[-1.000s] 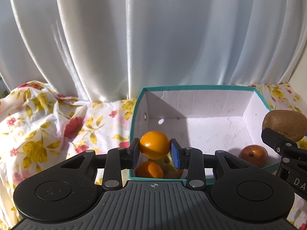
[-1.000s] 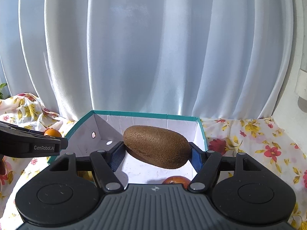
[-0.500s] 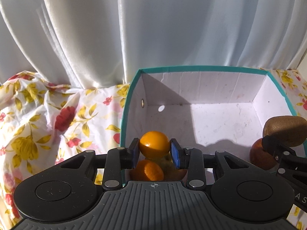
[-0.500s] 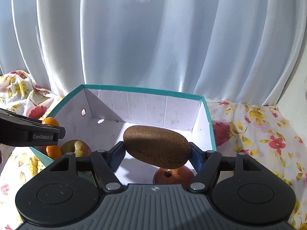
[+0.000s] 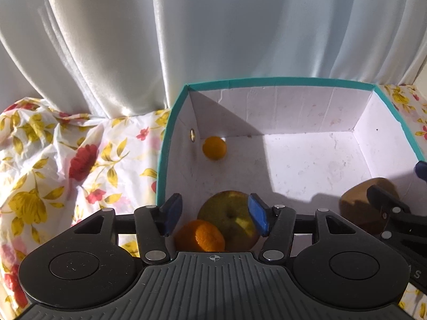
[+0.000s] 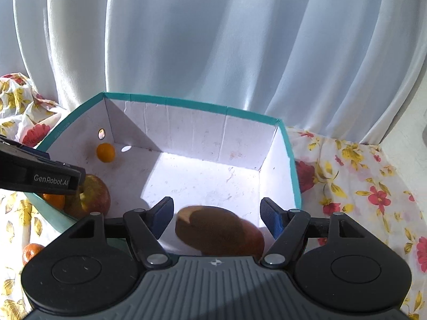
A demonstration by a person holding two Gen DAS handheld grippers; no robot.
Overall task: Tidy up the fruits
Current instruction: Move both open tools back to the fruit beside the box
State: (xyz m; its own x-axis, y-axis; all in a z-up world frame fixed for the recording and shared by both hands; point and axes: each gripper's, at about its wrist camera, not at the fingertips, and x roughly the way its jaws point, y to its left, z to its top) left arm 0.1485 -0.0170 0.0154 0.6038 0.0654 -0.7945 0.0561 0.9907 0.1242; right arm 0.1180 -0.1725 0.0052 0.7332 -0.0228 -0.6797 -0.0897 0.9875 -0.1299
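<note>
Two fruits lie loose under spread jaws, and both sit inside the teal-rimmed box (image 6: 192, 104). In the right wrist view the kiwi (image 6: 210, 226) rests at the lower centre of the frame, between the blue pads of the right gripper (image 6: 216, 214) but touching neither; its long axis runs across the frame, roughly pad to pad, tilted a little down to the right, with the sunlit blunt end pointing left. Behind it, partly hidden, a reddish fruit (image 6: 253, 240) lies against its right side.

In the left wrist view the left gripper (image 5: 214, 214) is likewise wide open, holding nothing. Just below its pads sit a greenish apple (image 5: 229, 218) and a tangerine (image 5: 200, 236), touching each other at the box's near left corner. The small orange (image 5: 214, 148) lies well apart from those jaws, up in the far left corner of the box floor beside the wall's round hole (image 5: 192, 134); being round, it shows no long axis or heading.

One more orange fruit (image 6: 32, 250) sits outside the box on the floral cloth (image 6: 360, 176), at the lower left of the right wrist view, on the left gripper's side, so that hand is probably the nearer one for it.
</note>
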